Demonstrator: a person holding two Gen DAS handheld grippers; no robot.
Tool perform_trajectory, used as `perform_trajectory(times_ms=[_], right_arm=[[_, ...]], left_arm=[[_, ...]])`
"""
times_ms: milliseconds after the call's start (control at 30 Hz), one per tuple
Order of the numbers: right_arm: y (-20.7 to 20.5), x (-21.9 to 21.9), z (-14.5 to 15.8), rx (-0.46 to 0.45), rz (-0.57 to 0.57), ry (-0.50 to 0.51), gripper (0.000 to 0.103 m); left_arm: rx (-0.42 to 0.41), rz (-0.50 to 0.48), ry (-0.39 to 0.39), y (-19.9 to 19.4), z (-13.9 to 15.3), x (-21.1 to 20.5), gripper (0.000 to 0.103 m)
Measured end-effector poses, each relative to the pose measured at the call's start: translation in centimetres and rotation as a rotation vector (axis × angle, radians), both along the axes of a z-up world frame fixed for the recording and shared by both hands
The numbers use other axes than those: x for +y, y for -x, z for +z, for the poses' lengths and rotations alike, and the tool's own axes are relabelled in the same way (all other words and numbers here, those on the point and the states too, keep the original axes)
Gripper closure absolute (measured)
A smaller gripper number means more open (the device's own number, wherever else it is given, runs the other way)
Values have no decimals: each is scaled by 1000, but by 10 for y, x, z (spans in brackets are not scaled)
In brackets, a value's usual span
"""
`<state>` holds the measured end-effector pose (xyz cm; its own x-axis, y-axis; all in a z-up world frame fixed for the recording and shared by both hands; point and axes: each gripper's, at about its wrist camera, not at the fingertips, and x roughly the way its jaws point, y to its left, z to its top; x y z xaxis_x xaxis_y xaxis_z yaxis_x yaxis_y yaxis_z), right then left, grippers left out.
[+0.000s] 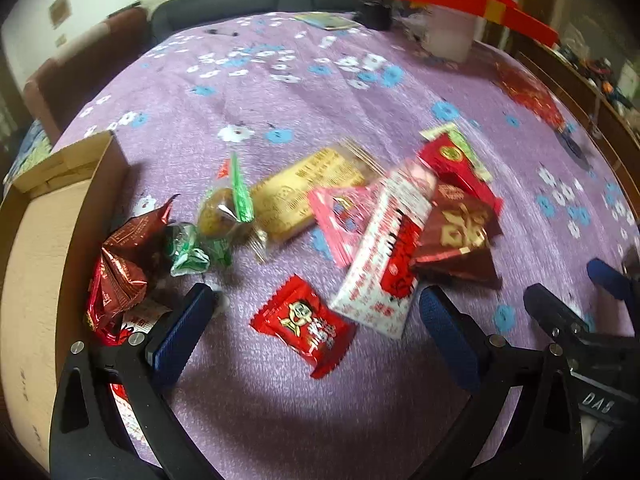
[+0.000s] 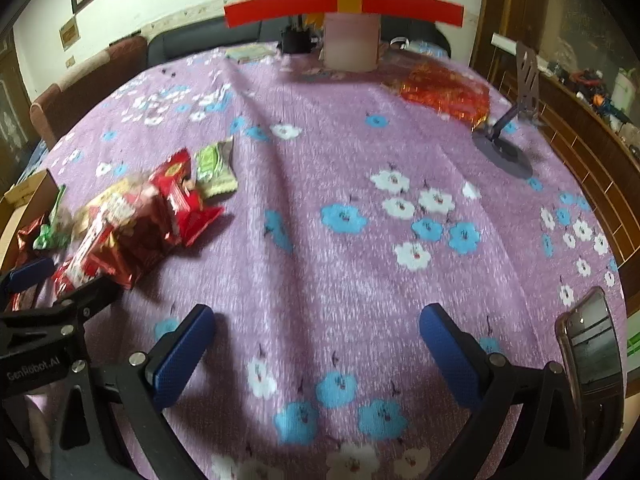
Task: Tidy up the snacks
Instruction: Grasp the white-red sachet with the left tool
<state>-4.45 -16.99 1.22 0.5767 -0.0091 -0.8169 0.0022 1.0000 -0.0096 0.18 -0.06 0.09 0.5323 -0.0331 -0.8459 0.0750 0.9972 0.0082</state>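
Both grippers are wide apart with nothing between the pads. The left gripper (image 1: pixel 316 316) hangs over the purple flowered tablecloth (image 1: pixel 320 92) with a small red candy packet (image 1: pixel 304 324) lying flat right between its spread fingers, not pinched at all. Just past that is the snack pile: a long white-and-red wrapper (image 1: pixel 380 256) lying on top of a pink packet (image 1: pixel 340 212), a dark red packet with gold print (image 1: pixel 460 236) beside it, a yellow packet (image 1: pixel 312 192) behind, and a red-and-green one (image 1: pixel 456 156) at the far end. Over to the left there's a clear bag with a green strip (image 1: pixel 230 204), a green twisted candy (image 1: pixel 188 248) and a crinkly red foil packet (image 1: pixel 120 268) touching the wall of the cardboard box (image 1: pixel 44 248), which sits at the table's left edge. The right gripper (image 2: pixel 316 336) is released too, hovering over bare cloth well apart from the pile, which shows up at its left. A phone (image 2: pixel 592 344) lies by its right finger, a red gift box (image 2: pixel 344 0) sits on a white container (image 2: pixel 352 44) at the far side, and there's a shiny red bag (image 2: pixel 448 88) near a small stand (image 2: pixel 516 120). Everything's a bit blurry.
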Motion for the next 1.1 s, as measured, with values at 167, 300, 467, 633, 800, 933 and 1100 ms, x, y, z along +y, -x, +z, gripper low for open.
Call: perform_trajectory(times_ms=[167, 300, 467, 633, 800, 933, 1100], right_arm=[[6, 2, -2, 27, 25, 8, 0], [14, 1, -1, 28, 48, 10, 0], [13, 2, 2, 30, 52, 25, 5], [27, 12, 34, -117, 121, -53, 9], [7, 33, 43, -77, 175, -208, 24], [-24, 42, 26, 16, 135, -354, 33], [-42, 60, 13, 41, 117, -355, 49]], left_arm=[[41, -74, 72, 15, 5, 4, 4], [7, -82, 218, 37, 27, 23, 11], [-283, 2, 210, 86, 80, 65, 11], [-416, 101, 226, 105, 99, 116, 10], [-323, 107, 282, 94, 83, 128, 10], [-263, 36, 302, 93, 72, 116, 11], [-203, -107, 277, 90, 62, 84, 21]])
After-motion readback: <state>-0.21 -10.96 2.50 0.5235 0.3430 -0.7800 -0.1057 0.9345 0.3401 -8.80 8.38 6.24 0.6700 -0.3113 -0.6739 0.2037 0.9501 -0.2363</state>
